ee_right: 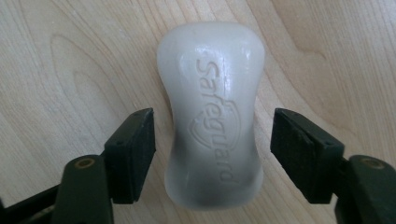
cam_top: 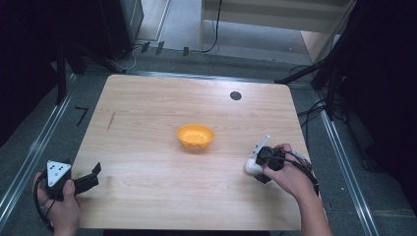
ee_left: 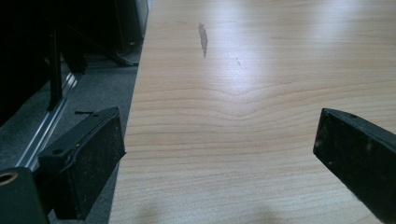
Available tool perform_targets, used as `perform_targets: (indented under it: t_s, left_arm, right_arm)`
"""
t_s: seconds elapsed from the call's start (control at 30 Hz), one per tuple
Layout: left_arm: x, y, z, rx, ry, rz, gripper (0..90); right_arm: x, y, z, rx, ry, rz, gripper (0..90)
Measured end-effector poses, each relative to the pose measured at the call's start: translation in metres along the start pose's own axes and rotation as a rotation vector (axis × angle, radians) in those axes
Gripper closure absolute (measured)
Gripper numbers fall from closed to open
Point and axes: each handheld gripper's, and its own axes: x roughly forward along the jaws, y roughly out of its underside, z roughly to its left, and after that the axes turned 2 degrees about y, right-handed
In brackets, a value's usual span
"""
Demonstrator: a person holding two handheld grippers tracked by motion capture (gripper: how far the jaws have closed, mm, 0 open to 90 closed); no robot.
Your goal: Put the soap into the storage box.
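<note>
Spread right gripper [ee_right: 212, 144] straddles the white soap bar [ee_right: 212, 112], pads just clear of its sides.

A light wooden table [cam_top: 147, 162] filled the middle of the high view, its grain running across. An orange bowl [cam_top: 195, 136] stood near the centre of the frame, upright, well apart from every edge. A small dark round disc [cam_top: 235, 96] lay flat on the tabletop toward the upper right, near the far edge. A thin dark streak [cam_top: 111, 121] marked the wood at the left of centre; the same streak [ee_left: 203, 39] showed in the upper middle of the left gripper view. Grey floor [cam_top: 187, 29] ran along the top of the frame, with black cables [cam_top: 314, 110] trailing at the right and a metal rail [cam_top: 29, 157] slanting down the left side.
</note>
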Motion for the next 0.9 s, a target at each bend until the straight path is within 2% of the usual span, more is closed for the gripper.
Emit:
perform_targets:
  t_s: [0.57,0.63,0.67,0.9]
  left_arm:
    - [0.0,0.0,0.0,0.0,0.002,0.001,2.3]
    - [0.0,0.0,0.001,-0.001,0.002,0.001,2.3]
    - [0.0,0.0,0.001,-0.001,0.002,0.001,2.3]
    - [0.0,0.0,0.001,-0.002,0.0,-0.001,2.3]
  right_arm:
    - [0.013,-0.009,-0.007,0.017,-0.052,0.044,44.9]
    - [0.013,-0.01,-0.007,0.023,-0.07,0.042,47.7]
    - [0.013,-0.01,-0.008,0.011,-0.068,0.034,48.5]
    - [0.013,-0.007,-0.008,0.011,-0.077,0.014,49.4]
